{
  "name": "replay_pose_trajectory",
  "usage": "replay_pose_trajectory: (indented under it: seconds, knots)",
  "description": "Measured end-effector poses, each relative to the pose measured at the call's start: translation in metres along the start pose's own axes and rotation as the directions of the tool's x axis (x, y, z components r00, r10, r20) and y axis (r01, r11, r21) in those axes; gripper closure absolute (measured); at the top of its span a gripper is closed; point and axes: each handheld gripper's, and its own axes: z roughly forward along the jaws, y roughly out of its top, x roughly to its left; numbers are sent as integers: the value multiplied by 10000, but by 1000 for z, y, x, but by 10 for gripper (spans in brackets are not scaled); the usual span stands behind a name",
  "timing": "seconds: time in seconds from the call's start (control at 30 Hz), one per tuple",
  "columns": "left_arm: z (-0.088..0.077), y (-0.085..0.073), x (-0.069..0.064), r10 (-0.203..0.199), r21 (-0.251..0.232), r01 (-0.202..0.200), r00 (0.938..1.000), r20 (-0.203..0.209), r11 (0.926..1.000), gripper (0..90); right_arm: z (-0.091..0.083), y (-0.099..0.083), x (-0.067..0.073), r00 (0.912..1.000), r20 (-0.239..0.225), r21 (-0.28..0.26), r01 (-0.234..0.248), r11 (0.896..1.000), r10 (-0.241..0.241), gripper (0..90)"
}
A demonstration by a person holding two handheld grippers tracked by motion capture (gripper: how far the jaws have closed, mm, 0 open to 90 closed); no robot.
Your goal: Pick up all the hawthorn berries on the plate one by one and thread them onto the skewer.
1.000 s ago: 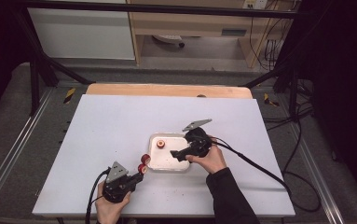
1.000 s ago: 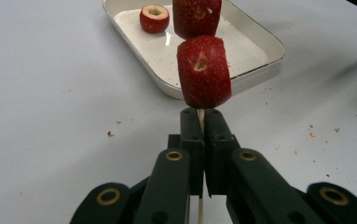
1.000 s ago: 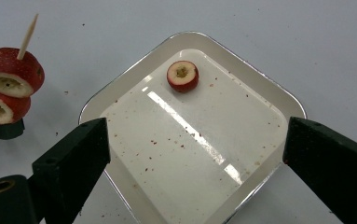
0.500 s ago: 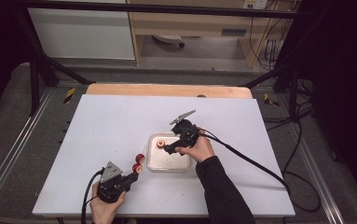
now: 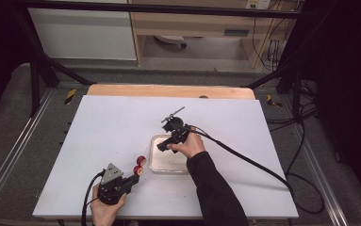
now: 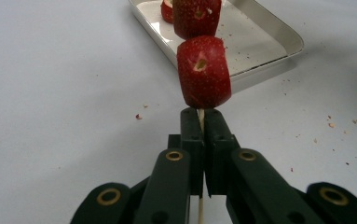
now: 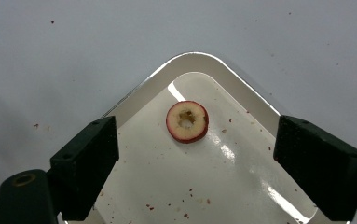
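A white bench [image 5: 121, 127] with a wooden strip along its far edge stands in a dim room, cables trailing off its right side, and a shallow white tray [image 5: 155, 165] sits near its middle. Since a second ago the right gripper [image 5: 161, 148] has travelled from the tray's right side toward its far edge and now hangs over the tray, held in the person's right hand [image 5: 187, 146], while the left gripper [image 5: 135, 175] has drifted only a touch nearer the bench's front edge. The right gripper's jaws have just been closing a little, yet in the right gripper view they stand spread wide [image 7: 195, 163], with nothing between them; a cored hawthorn slice [image 7: 187, 121] lies flat in the tray's corner beyond them, untouched, with red crumbs scattered over the tray floor [image 7: 204, 177]. The left gripper's jaws are pressed together on a thin wooden skewer [image 6: 201, 116], pinching it just below the lowest of the red hawthorn pieces [image 6: 204, 72] threaded on it; a second piece [image 6: 197, 17] sits right above the first. In the high view the skewered fruit [image 5: 140, 165] shows as two red rounds just left of the tray's near left corner, above the bench surface. In the left gripper view another red piece [image 6: 168, 10] lies in the tray behind the skewer.
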Motion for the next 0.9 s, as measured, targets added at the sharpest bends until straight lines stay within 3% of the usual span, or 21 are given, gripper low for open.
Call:
replay_pose_trajectory:
  seconds: [0.27,0.43,0.6,0.73,0.9]
  knots:
    - [-1,0,0,-50,5,50,10000,28,10000,879,14,9,-4,9996,-175,478,-199,9987,207,276]
    - [0,0,0,-18,9,18,10000,73,10000,879,22,14,-6,10000,-98,1046,-4,9945,14,327]
    - [0,0,1,-15,26,14,10000,96,10000,879,27,18,-6,9999,-143,1297,110,9915,-92,380]
    - [0,0,1,3,51,-4,9999,103,10000,879,31,19,-7,9995,-272,1547,-121,9879,165,421]
    - [1,-1,0,33,115,-34,9999,126,9999,879,34,20,-6,9993,-345,1744,-72,9847,134,472]
